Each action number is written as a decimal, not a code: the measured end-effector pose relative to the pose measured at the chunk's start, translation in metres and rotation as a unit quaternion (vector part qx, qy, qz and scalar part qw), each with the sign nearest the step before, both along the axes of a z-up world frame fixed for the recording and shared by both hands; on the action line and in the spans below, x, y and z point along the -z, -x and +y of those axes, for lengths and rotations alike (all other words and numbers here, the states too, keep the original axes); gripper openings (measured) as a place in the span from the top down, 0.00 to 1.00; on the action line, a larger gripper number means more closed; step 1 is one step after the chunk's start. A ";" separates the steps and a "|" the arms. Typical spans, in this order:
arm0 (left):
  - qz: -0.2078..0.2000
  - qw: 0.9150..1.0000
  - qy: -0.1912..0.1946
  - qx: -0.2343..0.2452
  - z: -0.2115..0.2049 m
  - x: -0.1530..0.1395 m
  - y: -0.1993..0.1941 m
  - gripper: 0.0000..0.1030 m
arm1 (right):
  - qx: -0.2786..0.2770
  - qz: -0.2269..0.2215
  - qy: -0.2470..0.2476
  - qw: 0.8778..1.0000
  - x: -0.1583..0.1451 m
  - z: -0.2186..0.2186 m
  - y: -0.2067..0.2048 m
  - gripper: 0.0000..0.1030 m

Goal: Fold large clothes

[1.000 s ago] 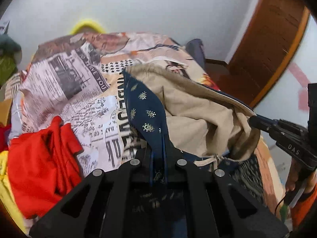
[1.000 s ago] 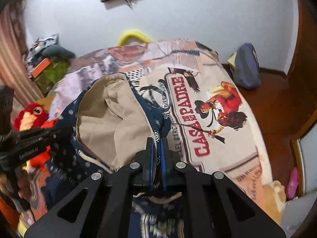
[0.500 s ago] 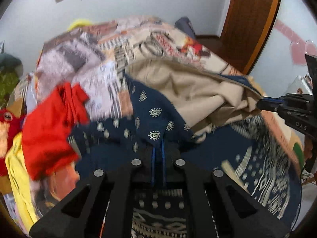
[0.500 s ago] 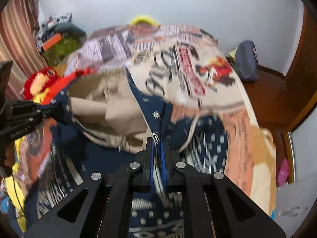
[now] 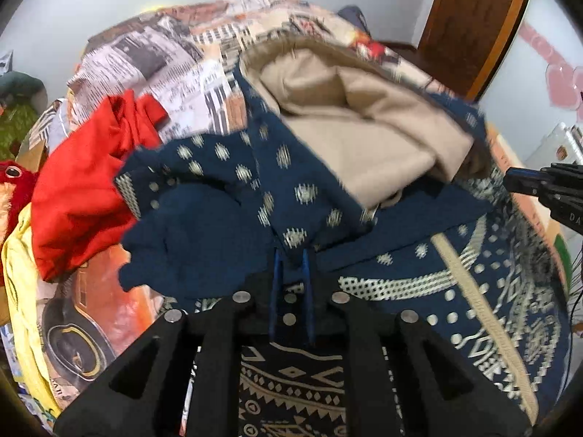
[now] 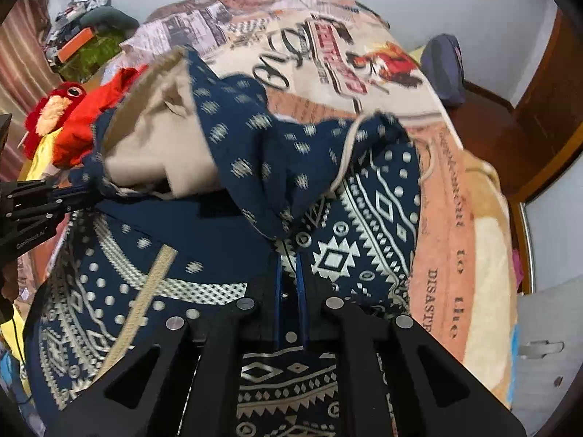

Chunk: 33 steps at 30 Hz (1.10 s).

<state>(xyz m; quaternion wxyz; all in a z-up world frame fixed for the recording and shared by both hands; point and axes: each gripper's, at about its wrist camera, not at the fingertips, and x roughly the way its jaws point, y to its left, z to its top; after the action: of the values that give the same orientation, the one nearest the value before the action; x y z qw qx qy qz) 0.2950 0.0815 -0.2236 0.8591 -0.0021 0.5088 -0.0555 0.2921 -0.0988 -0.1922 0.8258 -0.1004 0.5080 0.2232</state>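
Observation:
A large navy hooded garment with cream patterns (image 5: pixel 473 291) (image 6: pixel 364 218) lies spread on the bed; its beige lining (image 5: pixel 364 138) (image 6: pixel 153 145) shows inside the hood. My left gripper (image 5: pixel 291 255) is shut on a navy hood edge. My right gripper (image 6: pixel 288 251) is shut on the opposite hood edge. Each gripper shows in the other's view, the right one at the right edge (image 5: pixel 546 189) and the left one at the left edge (image 6: pixel 36 204).
A printed bedspread (image 6: pixel 328 54) covers the bed. A red garment (image 5: pixel 83 167) and yellow cloth (image 5: pixel 22 291) lie at the left. A red plush bird (image 6: pixel 58 113), a dark bag (image 6: pixel 442 65) on the floor and a wooden door (image 5: pixel 473 18) are nearby.
Both grippers have come down and toward me with the hood edges. The garment has dropped from hanging to lying spread on the bed, with its patterned body now visible.

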 end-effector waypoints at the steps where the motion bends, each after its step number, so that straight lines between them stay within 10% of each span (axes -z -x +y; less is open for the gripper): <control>1: -0.006 1.000 0.002 -0.001 0.002 -0.005 0.000 0.77 | -0.003 -0.010 -0.005 1.000 -0.008 0.002 0.001 0.87; 8: -0.068 0.997 0.002 -0.022 0.012 -0.047 -0.014 0.50 | -0.018 -0.080 -0.038 0.996 -0.044 0.027 -0.002 0.50; 30: -0.029 0.998 0.039 -0.029 0.018 0.003 -0.111 0.48 | -0.017 0.000 -0.071 0.997 0.011 0.077 -0.095 0.57; 33: -0.026 0.998 0.036 -0.032 0.018 0.006 -0.116 0.75 | -0.013 0.010 -0.083 0.996 0.012 0.072 -0.098 0.76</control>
<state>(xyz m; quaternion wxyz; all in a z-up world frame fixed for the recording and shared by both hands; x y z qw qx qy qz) 0.4106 0.0993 -0.2299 0.8729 -0.0479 0.4833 -0.0461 0.3903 -0.0266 -0.2046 0.8231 -0.0358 0.4951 0.2758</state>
